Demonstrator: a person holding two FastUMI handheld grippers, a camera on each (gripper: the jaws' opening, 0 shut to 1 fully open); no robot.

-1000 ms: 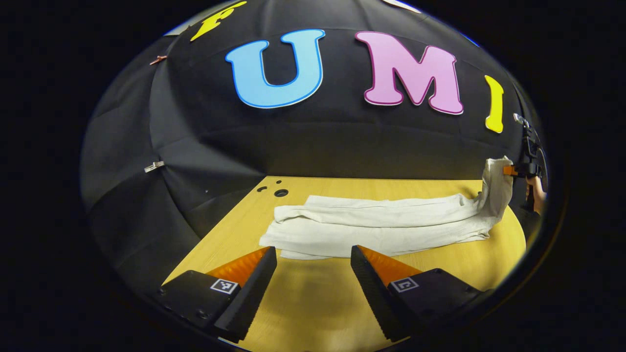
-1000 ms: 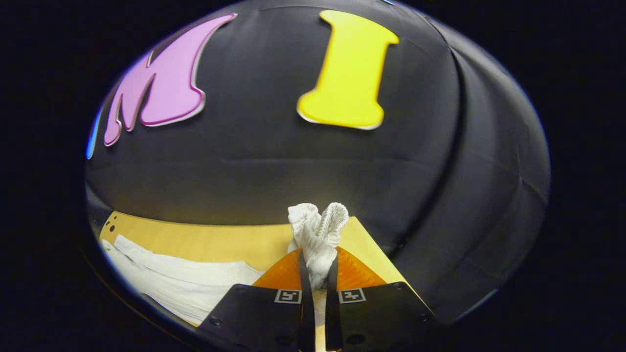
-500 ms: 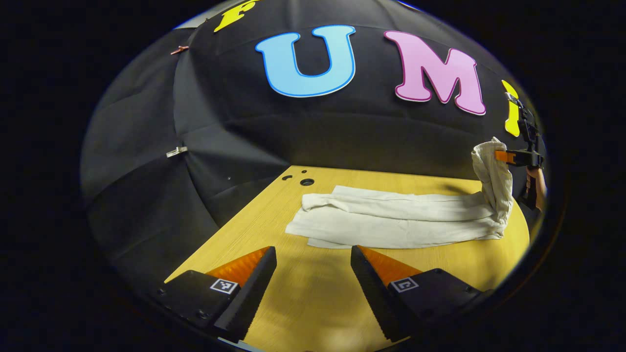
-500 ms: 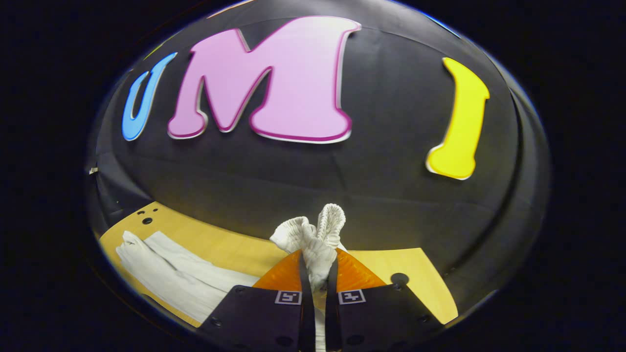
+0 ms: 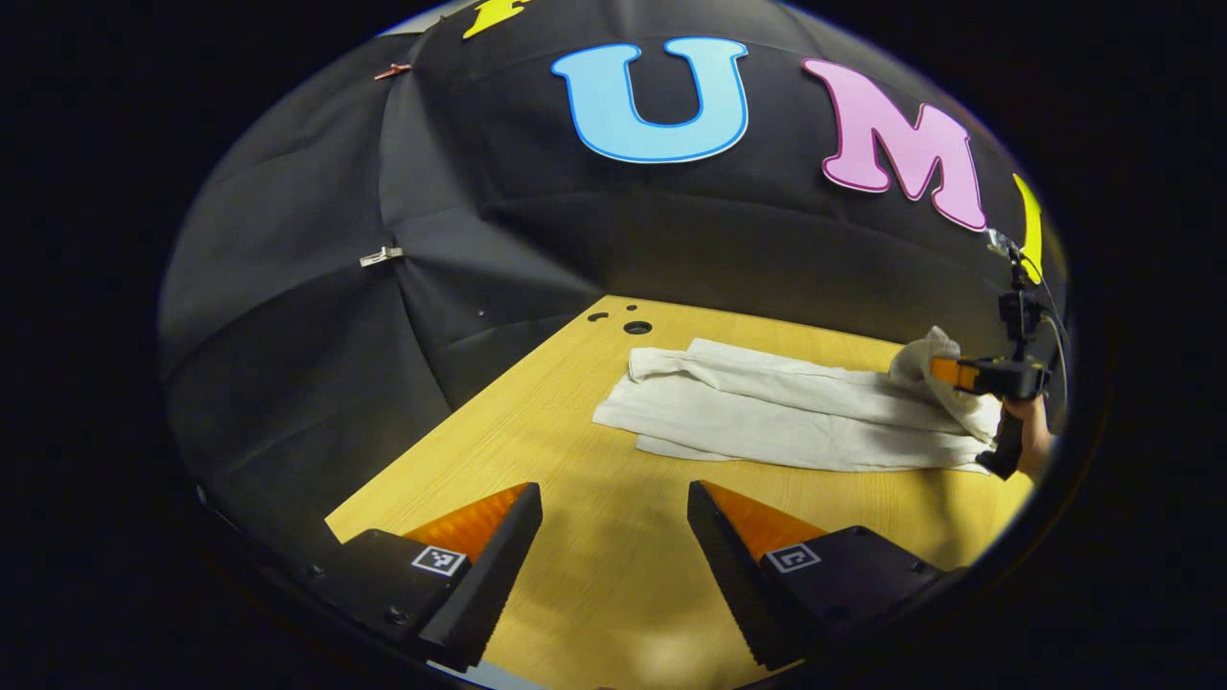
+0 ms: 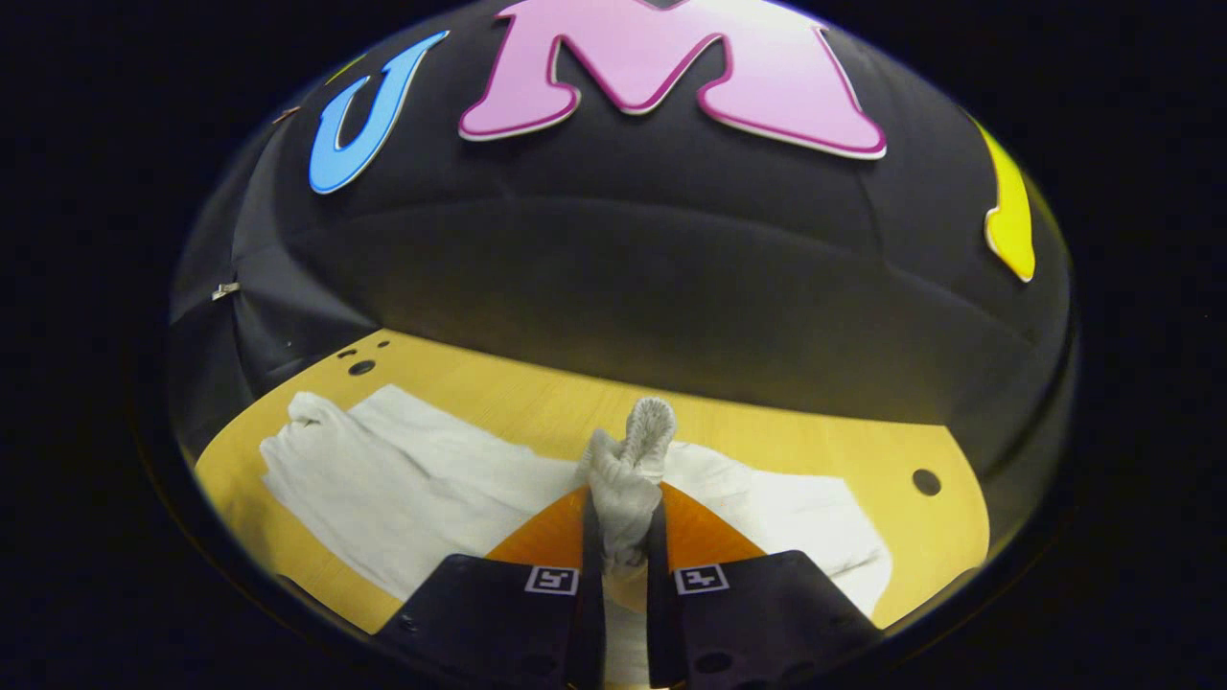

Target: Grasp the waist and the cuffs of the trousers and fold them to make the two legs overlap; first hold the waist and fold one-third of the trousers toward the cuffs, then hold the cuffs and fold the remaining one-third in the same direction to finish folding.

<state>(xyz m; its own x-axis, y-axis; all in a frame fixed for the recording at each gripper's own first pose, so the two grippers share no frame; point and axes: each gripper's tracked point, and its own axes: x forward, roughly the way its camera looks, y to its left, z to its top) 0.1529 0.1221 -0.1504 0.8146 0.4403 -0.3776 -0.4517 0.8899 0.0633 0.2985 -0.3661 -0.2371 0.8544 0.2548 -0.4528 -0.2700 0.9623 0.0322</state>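
White trousers (image 5: 786, 422) lie lengthwise on the wooden table (image 5: 537, 412), both legs stacked. My left gripper (image 5: 613, 494) hovers open over bare table, with the trousers ahead and to its right and nothing between its fingers. Far right in the left gripper view, my right gripper (image 5: 944, 372) holds one end of the trousers bunched just above the cloth. In the right gripper view, my right gripper (image 6: 623, 503) is shut on that ribbed end (image 6: 647, 426), which sticks up between the fingers. The rest of the trousers (image 6: 412, 489) spreads out below and to the left.
Black cloth walls close in the table on the left and at the back. Small round holes (image 5: 636, 328) sit in the table's far left corner, and another hole (image 6: 926, 481) is near its right edge. A hand (image 5: 1030, 441) holds the right gripper.
The right gripper has lowered the held ribbed end from high above the table's right end to just above the trousers, carrying it inward over them. The left gripper stayed open and drew back.
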